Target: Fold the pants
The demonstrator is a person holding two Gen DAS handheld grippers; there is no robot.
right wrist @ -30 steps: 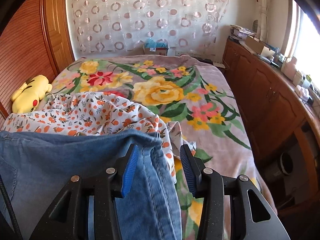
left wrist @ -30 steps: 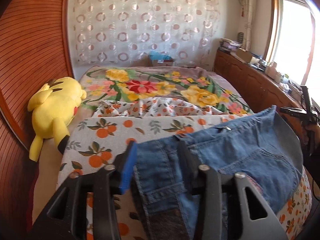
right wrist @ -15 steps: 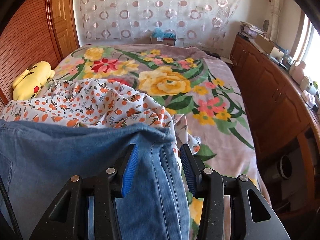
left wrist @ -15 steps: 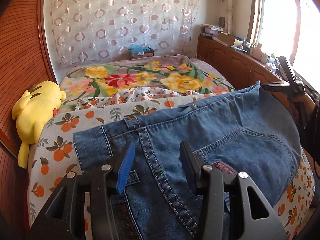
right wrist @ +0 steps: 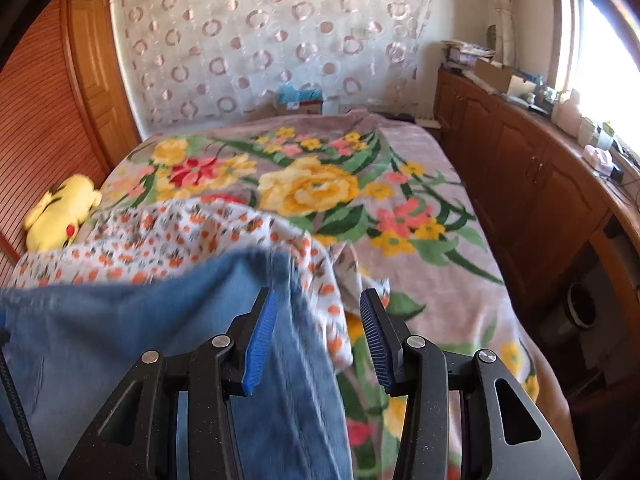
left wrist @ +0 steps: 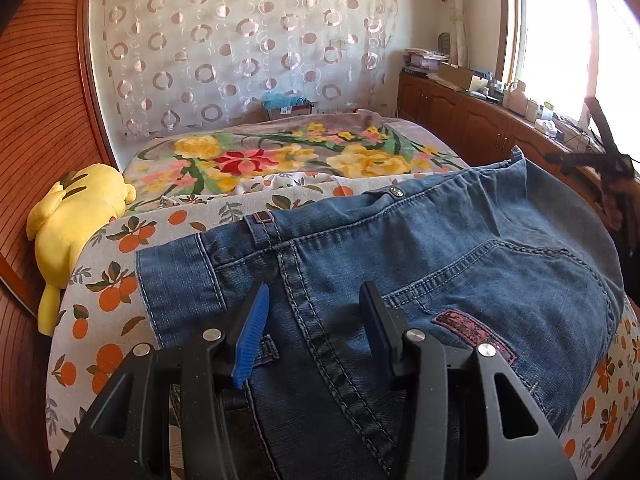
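The bed (right wrist: 420,184) runs forward to a curtain (left wrist: 240,52), with a wood panel (left wrist: 36,120) close on the left and a low cabinet (right wrist: 540,168) along the right; the flowered blanket (right wrist: 312,188) ahead lies open and bare. A yellow plush (left wrist: 76,212) sits at the left edge by the panel.

The jeans (left wrist: 400,248) lie on an orange-print sheet (left wrist: 112,280) at the near end of the bed, waistband away from the cameras, back pocket up. The left hand-held gripper (left wrist: 312,320) stands wide open just above the seat seam, denim spread under and between its fingers, nothing pinched. The right hand-held gripper (right wrist: 316,328) is also wide; the jeans' right edge (right wrist: 280,320) passes between its fingers, blurred, and the pads do not close on it.

Against half a second ago, the left view has pulled back and swung right, showing more waistband. The denim in the right view now looks bunched higher and smeared.
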